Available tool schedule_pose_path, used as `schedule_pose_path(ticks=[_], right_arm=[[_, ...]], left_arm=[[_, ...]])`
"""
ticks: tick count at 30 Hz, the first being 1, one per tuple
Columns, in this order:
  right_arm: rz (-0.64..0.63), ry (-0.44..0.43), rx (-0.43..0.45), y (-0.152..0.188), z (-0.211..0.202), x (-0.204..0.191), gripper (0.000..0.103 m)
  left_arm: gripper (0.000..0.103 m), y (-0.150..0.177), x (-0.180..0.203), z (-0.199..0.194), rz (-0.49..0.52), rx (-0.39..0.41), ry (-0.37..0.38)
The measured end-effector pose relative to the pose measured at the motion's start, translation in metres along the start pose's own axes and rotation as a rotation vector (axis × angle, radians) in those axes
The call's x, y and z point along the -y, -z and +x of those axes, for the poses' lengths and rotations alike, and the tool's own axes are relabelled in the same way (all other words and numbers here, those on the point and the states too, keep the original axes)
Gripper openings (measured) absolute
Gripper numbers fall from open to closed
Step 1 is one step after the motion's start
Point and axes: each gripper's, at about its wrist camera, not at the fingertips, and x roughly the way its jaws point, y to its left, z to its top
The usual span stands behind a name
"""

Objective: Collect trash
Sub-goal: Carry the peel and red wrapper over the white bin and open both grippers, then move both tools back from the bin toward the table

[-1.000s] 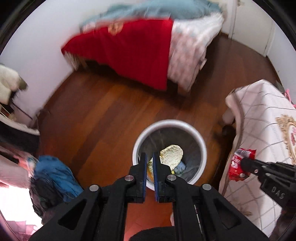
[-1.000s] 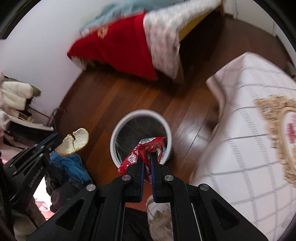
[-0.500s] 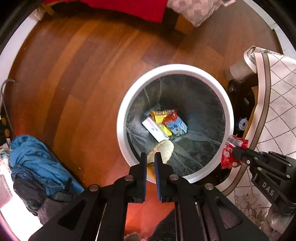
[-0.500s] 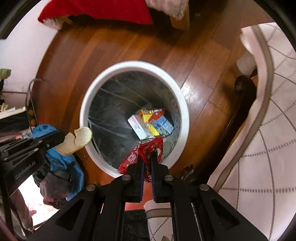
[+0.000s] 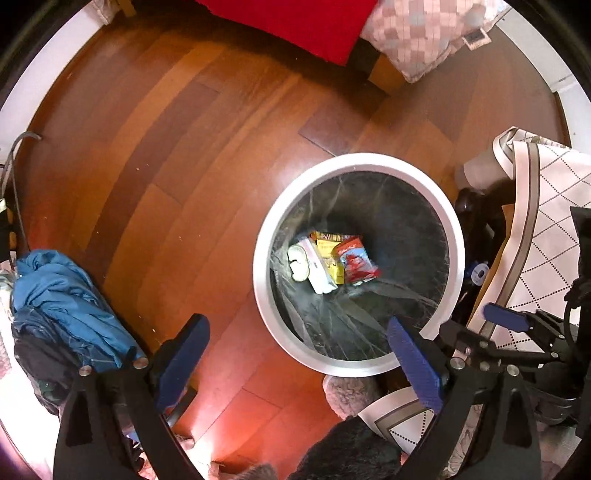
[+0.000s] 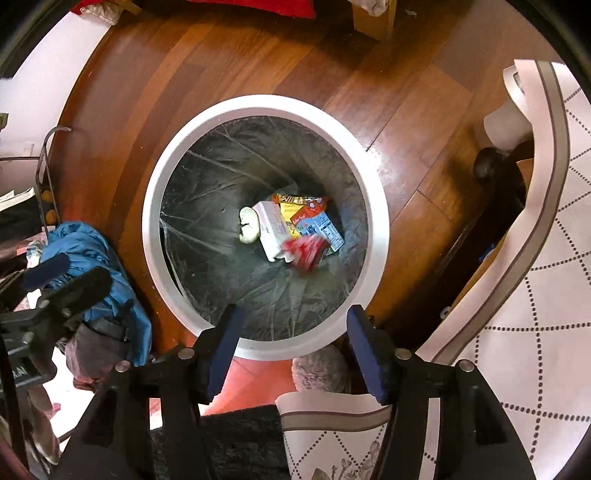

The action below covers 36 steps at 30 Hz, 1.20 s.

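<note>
The bin (image 6: 258,107), white-rimmed and lined with a dark bag, stands on the wood floor (image 5: 192,155); everything below is placed from it.

The left gripper (image 5: 299,365) points straight down over the bin's near-left rim, and its jaws are opening, already spread wide with nothing between the blue pads (image 5: 413,363). The right gripper (image 6: 293,350) hangs over the near rim, its jaws opening too, about two-thirds apart, and empty.

At the bottom of the bin lies the trash. A pale peel (image 6: 248,225) sits at the left of the heap, touching a white carton (image 6: 273,230). Beside that are a yellow packet (image 6: 290,214) and a blue-and-red carton (image 6: 319,225). A red wrapper (image 6: 306,253) shows on the near side of the heap; it is blurred in the right wrist view, so it may be in the air rather than at rest.

Left of the bin, a blue cloth (image 5: 59,295) lies heaped on the floor. Right of the bin hangs the edge of a white tablecloth (image 6: 532,229) with a dotted diamond pattern. Beyond the bin, a red blanket (image 5: 314,26) and a checked quilt (image 5: 417,40) drape from a bed.
</note>
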Motion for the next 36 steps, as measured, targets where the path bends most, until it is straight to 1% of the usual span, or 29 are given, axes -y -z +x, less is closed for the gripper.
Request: schedule_pose_path(ticks=[1, 2, 3, 5, 12, 18, 25, 31, 36], right_arm=[[0.001, 0.006, 0.002, 0.001, -0.002, 0.0, 0.077], [-0.001, 0.006, 0.005, 0.003, -0.004, -0.001, 0.089], [-0.003, 0.006, 0.007, 0.004, -0.007, 0.0, 0.096], [-0.003, 0.01, 0.012, 0.008, -0.012, 0.0, 0.102], [-0.008, 0.035, 0.05, 0.023, -0.031, 0.0, 0.103], [-0.012, 0.049, 0.078, 0.037, -0.045, 0.001, 0.103], [-0.016, 0.039, 0.127, 0.059, -0.07, -0.001, 0.103], [-0.021, 0.018, 0.204, 0.081, -0.106, -0.002, 0.103], [-0.016, -0.016, 0.3, 0.11, -0.143, -0.001, 0.103]], left_arm=[[0.099, 0.001, -0.001, -0.002, -0.003, 0.007, 0.002], [0.099, 0.003, -0.001, -0.005, -0.005, 0.017, 0.0], [0.099, 0.004, -0.001, -0.008, -0.005, 0.027, -0.006], [0.099, 0.006, -0.001, -0.011, -0.006, 0.041, -0.009], [0.099, 0.022, 0.001, -0.025, -0.011, 0.082, -0.032], [0.099, 0.039, 0.004, -0.04, -0.013, 0.12, -0.035], [0.099, 0.063, 0.011, -0.066, -0.003, 0.17, -0.035], [0.099, 0.087, 0.017, -0.099, 0.005, 0.239, -0.04], [0.099, 0.112, 0.026, -0.134, 0.005, 0.325, -0.05]])
